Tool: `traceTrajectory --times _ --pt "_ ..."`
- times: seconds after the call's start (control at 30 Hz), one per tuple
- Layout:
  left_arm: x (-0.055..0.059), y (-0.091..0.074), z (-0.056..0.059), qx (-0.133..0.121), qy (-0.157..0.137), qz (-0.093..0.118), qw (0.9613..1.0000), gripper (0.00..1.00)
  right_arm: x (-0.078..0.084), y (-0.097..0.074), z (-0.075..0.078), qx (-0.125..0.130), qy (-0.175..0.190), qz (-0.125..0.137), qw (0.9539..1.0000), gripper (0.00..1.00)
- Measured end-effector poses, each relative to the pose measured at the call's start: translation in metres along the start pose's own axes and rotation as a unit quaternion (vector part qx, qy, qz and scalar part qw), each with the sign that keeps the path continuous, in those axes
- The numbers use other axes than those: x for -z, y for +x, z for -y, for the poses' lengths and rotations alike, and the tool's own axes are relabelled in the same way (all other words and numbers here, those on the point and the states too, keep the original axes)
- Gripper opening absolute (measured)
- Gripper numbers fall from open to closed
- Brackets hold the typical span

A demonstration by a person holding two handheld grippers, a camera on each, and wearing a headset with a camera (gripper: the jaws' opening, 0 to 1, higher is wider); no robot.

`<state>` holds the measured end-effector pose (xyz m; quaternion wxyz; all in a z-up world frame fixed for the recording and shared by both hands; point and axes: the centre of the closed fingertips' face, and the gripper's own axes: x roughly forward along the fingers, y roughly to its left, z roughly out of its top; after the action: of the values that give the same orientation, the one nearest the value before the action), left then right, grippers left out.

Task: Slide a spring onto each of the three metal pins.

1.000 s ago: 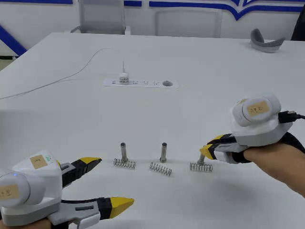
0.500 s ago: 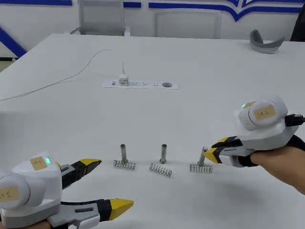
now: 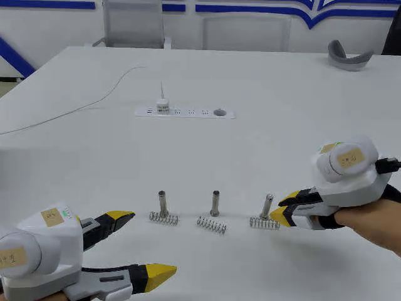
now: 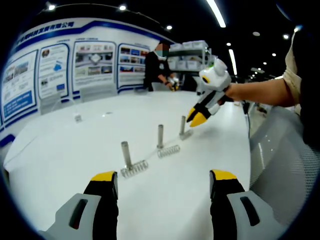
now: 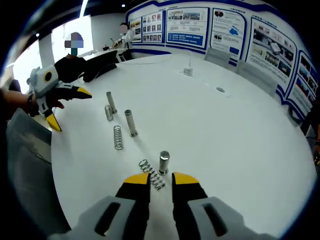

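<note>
Three metal pins stand in a row on the white table: left pin (image 3: 162, 202), middle pin (image 3: 215, 202), right pin (image 3: 267, 204). A spring lies flat in front of each: left spring (image 3: 163, 217), middle spring (image 3: 211, 224), right spring (image 3: 264, 222). My right gripper (image 3: 283, 212) hovers just right of the right pin (image 5: 164, 162), its jaws a narrow gap apart with nothing between them; the right spring (image 5: 151, 175) lies just ahead of its tips. My left gripper (image 3: 141, 244) is wide open at the near left, short of the left pin (image 4: 125, 154) and left spring (image 4: 134, 169).
A white power strip (image 3: 185, 111) with a small plug (image 3: 162, 103) and a thin cable (image 3: 94, 99) lies further back. A grey curved object (image 3: 349, 55) rests at the far right. Chairs (image 3: 134, 22) stand behind the table. A person (image 4: 157, 67) stands beyond it.
My right gripper has drawn back to the right, away from the right pin, which it partly covered before. The left gripper has hardly moved.
</note>
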<state>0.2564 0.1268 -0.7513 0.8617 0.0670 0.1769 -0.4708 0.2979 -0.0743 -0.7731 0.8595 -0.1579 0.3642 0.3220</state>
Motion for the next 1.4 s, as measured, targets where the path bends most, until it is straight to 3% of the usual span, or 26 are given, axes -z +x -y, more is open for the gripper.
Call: traceTrajectory --times 0.6,1.07,1.4 --pt "0.004 0.001 -0.001 -0.003 -0.007 -0.002 1.0000 0.75 0.017 0.012 -0.006 -0.038 -0.030 -0.033 0.9983 0.17" --pt "0.007 0.000 -0.002 -0.005 -0.012 -0.004 0.9999 0.75 0.026 0.017 -0.016 -0.069 -0.053 -0.061 0.9943 0.13" --pt "0.007 0.002 0.002 0.000 -0.012 -0.003 0.9999 0.74 0.028 0.017 -0.018 -0.075 -0.066 -0.072 0.9924 0.12"
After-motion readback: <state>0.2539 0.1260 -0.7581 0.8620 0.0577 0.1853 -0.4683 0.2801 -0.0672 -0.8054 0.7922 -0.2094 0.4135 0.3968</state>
